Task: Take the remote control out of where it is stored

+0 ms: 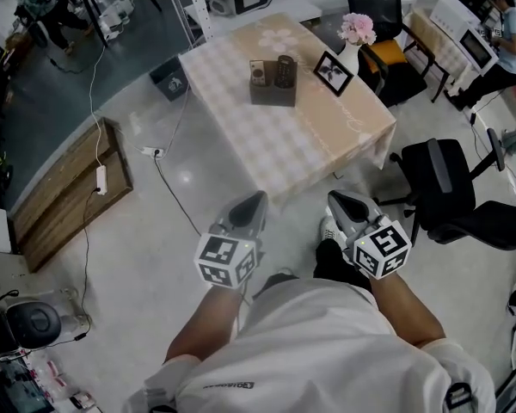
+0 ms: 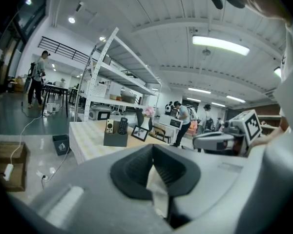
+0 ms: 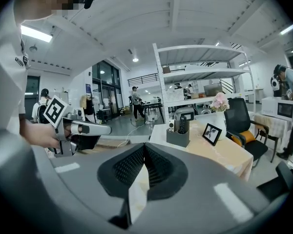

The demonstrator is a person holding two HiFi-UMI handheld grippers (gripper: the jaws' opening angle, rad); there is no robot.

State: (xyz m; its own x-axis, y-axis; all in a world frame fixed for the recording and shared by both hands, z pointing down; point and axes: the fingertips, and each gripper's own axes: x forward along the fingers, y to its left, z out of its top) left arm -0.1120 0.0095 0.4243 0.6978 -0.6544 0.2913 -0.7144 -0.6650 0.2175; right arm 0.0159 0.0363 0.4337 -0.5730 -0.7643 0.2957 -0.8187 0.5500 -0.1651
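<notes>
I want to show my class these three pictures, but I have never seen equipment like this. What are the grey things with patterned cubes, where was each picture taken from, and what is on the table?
There is no robot here. A person holds two hand tools, the left gripper and the right gripper. Each has two jaws and a marker cube. One picture comes from a camera on the person's head, looking down. The other two come from cameras riding on each gripper, looking along its jaws. Both pairs of jaws are together and hold nothing. Ahead stands a table. On it are a dark holder with a dark remote and a pale remote, a photo frame and a vase of pink flowers.
</notes>
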